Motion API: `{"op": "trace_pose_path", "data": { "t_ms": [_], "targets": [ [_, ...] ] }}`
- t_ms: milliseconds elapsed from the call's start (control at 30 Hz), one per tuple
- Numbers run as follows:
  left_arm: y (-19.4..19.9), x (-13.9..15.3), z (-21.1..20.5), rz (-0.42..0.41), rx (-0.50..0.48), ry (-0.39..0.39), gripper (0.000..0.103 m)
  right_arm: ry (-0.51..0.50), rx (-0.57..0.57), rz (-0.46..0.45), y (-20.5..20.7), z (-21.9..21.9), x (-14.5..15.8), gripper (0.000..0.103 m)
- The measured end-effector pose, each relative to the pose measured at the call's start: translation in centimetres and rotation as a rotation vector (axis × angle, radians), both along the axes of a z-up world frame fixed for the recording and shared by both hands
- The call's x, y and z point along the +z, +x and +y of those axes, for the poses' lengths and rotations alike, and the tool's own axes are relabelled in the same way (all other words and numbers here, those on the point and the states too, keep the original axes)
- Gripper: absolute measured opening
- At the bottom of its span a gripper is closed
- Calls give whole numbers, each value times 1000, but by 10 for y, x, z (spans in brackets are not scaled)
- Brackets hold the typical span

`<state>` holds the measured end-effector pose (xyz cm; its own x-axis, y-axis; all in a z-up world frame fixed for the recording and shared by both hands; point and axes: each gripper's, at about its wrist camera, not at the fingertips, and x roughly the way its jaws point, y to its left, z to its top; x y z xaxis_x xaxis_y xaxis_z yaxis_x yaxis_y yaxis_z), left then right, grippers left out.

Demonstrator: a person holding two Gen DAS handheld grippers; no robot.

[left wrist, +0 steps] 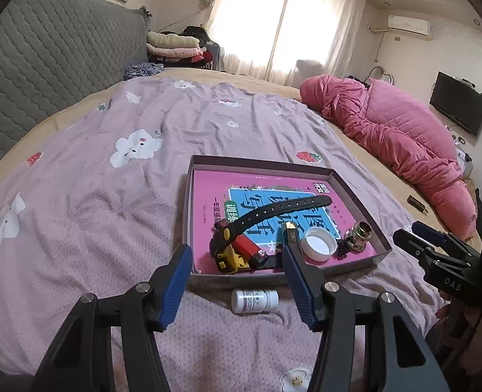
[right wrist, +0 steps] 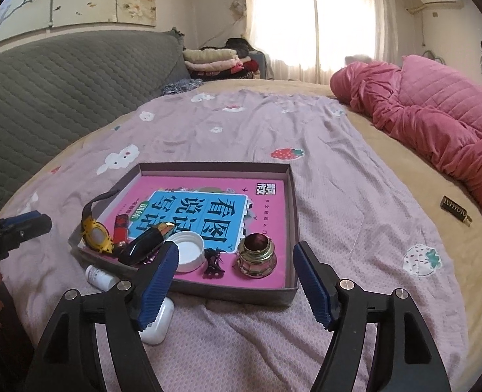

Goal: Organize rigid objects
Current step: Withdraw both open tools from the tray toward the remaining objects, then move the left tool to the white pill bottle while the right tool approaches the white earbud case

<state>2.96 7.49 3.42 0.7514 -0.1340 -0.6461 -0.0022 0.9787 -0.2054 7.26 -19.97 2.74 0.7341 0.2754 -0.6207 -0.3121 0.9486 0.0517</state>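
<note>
A shallow box (left wrist: 361, 196) (right wrist: 291, 196) with a pink book inside lies on the bed. In it are a yellow watch (left wrist: 231, 254) (right wrist: 95, 236) with a black strap, a red lighter (left wrist: 249, 248) (right wrist: 120, 228), a black gold-tipped piece (left wrist: 290, 233) (right wrist: 146, 240), a white lid (left wrist: 318, 245) (right wrist: 188, 250), a dark small charm (right wrist: 213, 263) and a brass ring part (left wrist: 360, 233) (right wrist: 256, 254). A white bottle (left wrist: 254, 300) (right wrist: 99, 276) lies on the bedspread before the box. A white case (right wrist: 157, 321) lies by my right gripper's left finger. My left gripper (left wrist: 236, 285) and right gripper (right wrist: 236, 281) are open and empty.
The purple patterned bedspread (left wrist: 110, 212) covers the bed. A pink quilt (left wrist: 404, 137) (right wrist: 437, 121) is heaped at the right. A small dark gold-lettered object (left wrist: 417, 203) (right wrist: 454, 211) lies on the tan sheet near it. A grey headboard (left wrist: 45, 65) is at the left.
</note>
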Motion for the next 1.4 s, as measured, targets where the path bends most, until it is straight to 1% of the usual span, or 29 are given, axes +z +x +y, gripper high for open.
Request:
{"op": "trace_pose_path", "data": {
  "t_ms": [400,700,900,1167,1400],
  "targets": [
    [-11,-6,-30,40,-83,57,57,-2,56,15,-21,16,0,74],
    [-13,-15,-45,84,-118,91,57,10,76,64,-32,29,-9,74],
    [-11,-23,-47,117,-122,99,57,-5,91,95,-36,38,-19,74],
    [-5,-38,-48,170,-128,83,57,9,91,166,-32,47,-35,74],
    [3,-52,-49,207,-130,73,57,-23,92,216,-28,60,-53,74]
  ]
}}
